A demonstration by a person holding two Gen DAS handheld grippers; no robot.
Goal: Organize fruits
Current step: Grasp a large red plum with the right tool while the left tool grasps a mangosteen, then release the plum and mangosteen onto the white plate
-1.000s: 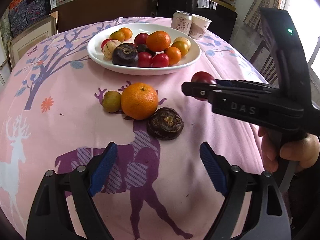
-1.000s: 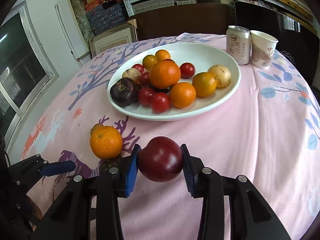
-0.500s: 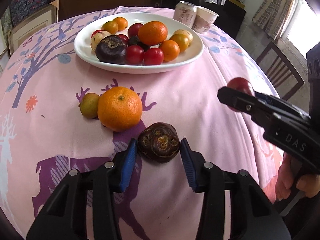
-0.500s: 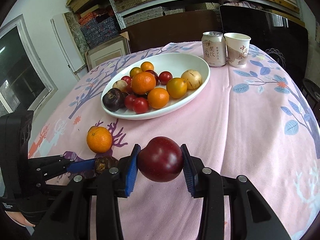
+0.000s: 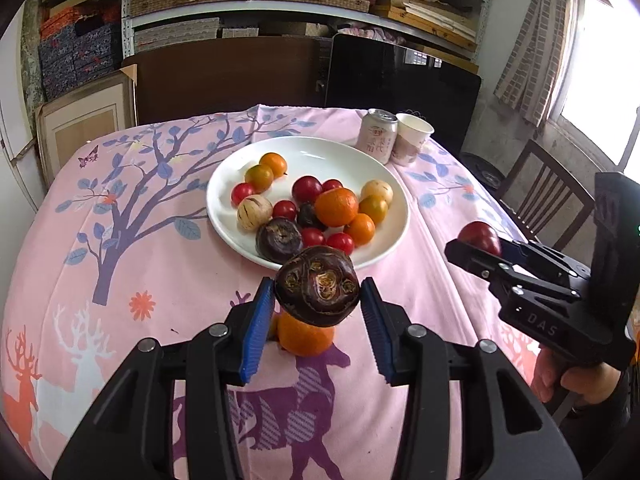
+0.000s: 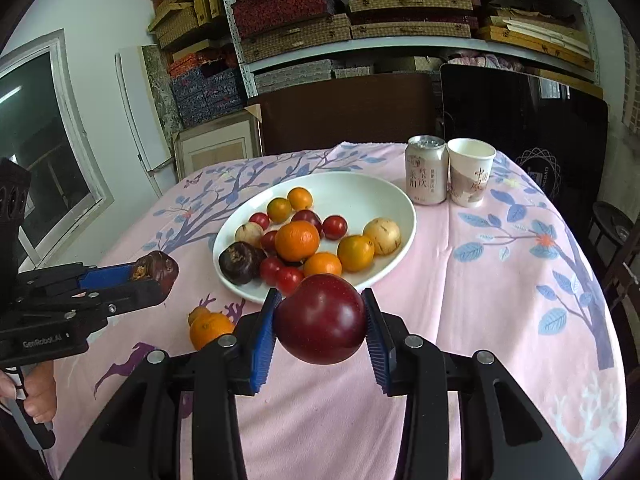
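- Left gripper [image 5: 318, 305]: clamped on a dark brown water chestnut [image 5: 317, 286], held above the pink tablecloth [image 5: 160, 264], just short of the white plate's [image 5: 224, 184] near rim.
- Right gripper [image 6: 320, 326]: clamped on a dark red plum [image 6: 321, 319], also clear of the cloth, near the plate's front edge.
- Step in hand, as judged: both fruits are being carried to the plate.
- To be done well: each fruit should be lowered into a bare patch of plate, not dropped on the pile; the far, empty half looks safest. One gripper at a time is advised, so the two are not crossed.
- Jaws should be opened only once the fruit is resting; both are round and likely to roll.
- Chestnut orientation: flattened body, its budded face turned toward the left wrist camera, wide axis spanning pad to pad.
- Plum: near-round, no clear long axis.
- Left on the cloth: an orange [image 6: 210, 330] with a smaller fruit tucked behind it.
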